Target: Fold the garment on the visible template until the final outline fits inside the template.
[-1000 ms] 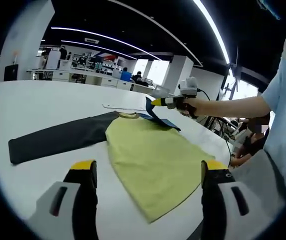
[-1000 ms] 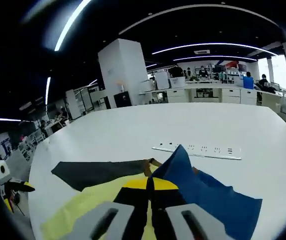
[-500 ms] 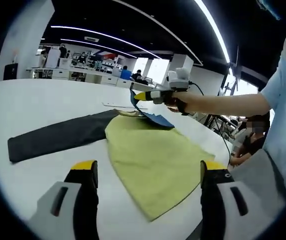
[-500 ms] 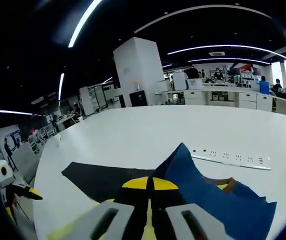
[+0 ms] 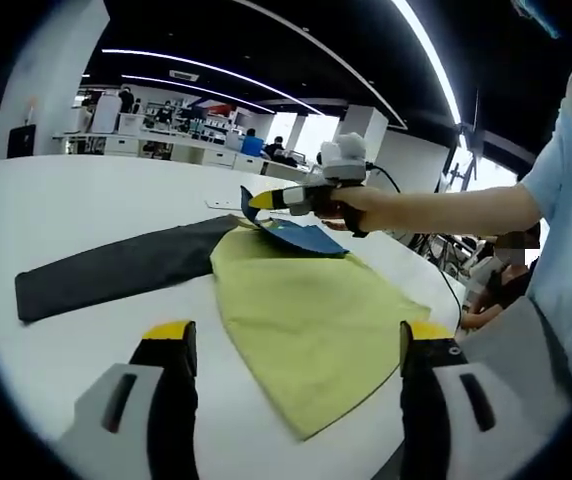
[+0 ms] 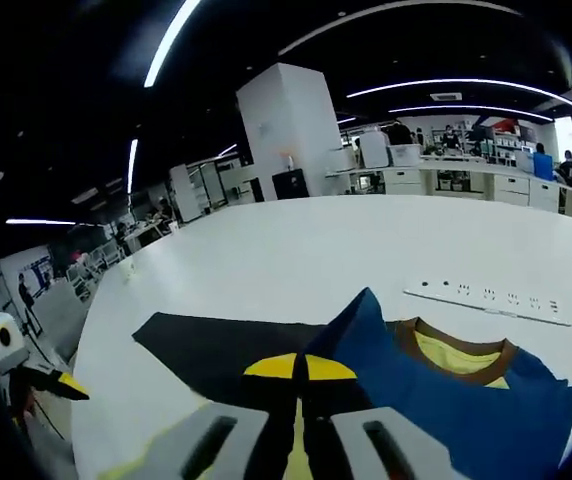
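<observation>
Pinching one blue sleeve (image 6: 416, 390), right gripper (image 6: 301, 372).

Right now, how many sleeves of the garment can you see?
2. The dark sleeve lies flat, stretched out on the white table; the blue sleeve is lifted, pinched in the right tongs above the yellow body.

The left gripper view rides low over the white tabletop (image 5: 56, 215), looking across the garment (image 5: 296, 310) from its hem end toward the collar, its own jaws wide apart at the bottom. Beyond the garment it takes in the right gripper (image 5: 253, 200). The right gripper view sits close above the garment (image 6: 476, 400) near the collar, facing across the tabletop (image 6: 296, 250) toward distant office desks. Both views share the garment's black sleeve and collar area.
</observation>
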Action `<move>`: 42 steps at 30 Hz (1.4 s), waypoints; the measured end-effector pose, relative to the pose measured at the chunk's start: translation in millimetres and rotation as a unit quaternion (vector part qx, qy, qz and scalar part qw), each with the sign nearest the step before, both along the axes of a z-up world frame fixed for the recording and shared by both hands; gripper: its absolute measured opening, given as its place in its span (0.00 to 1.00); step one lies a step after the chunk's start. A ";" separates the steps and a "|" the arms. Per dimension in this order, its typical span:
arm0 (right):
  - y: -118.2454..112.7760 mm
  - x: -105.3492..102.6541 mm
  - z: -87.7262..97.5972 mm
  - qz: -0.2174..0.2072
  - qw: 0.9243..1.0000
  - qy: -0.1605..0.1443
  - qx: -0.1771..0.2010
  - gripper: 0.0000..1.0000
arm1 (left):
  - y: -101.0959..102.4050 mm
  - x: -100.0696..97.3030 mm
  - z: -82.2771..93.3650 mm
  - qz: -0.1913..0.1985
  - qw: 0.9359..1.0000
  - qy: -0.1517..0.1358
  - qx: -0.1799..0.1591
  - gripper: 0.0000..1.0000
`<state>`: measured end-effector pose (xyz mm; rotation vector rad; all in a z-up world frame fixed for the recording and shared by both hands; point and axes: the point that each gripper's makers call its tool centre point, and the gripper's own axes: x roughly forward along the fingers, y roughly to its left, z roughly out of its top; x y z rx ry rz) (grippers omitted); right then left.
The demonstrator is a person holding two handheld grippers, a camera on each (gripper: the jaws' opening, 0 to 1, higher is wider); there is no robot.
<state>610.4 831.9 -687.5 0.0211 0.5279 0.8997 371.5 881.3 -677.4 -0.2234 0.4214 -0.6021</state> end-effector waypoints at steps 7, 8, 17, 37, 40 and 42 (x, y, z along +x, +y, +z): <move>8.8 -9.1 -18.6 0.016 1.000 0.009 -0.020 0.00 | -0.2 -0.2 -1.5 0.000 1.000 0.002 0.001 0.80; 10.0 -10.4 -24.2 0.018 0.999 0.011 -0.026 0.00 | -0.5 -0.4 -2.2 -0.001 1.000 0.003 0.002 0.80; 22.4 -14.9 -51.4 0.022 0.998 0.050 -0.030 0.00 | -1.8 0.0 -4.0 -0.004 1.000 0.004 0.005 0.80; 32.4 -14.3 -58.7 0.035 0.997 0.068 -0.014 0.01 | 3.7 1.1 -8.8 0.005 1.000 0.008 0.002 0.80; 33.1 -14.7 -56.8 0.045 0.997 0.051 -0.021 0.07 | 3.1 0.8 -9.4 0.004 1.000 0.009 0.002 0.80; 32.3 -15.0 -56.6 0.045 0.997 0.051 -0.020 0.13 | 2.8 0.7 -9.4 0.003 1.000 0.008 0.003 0.80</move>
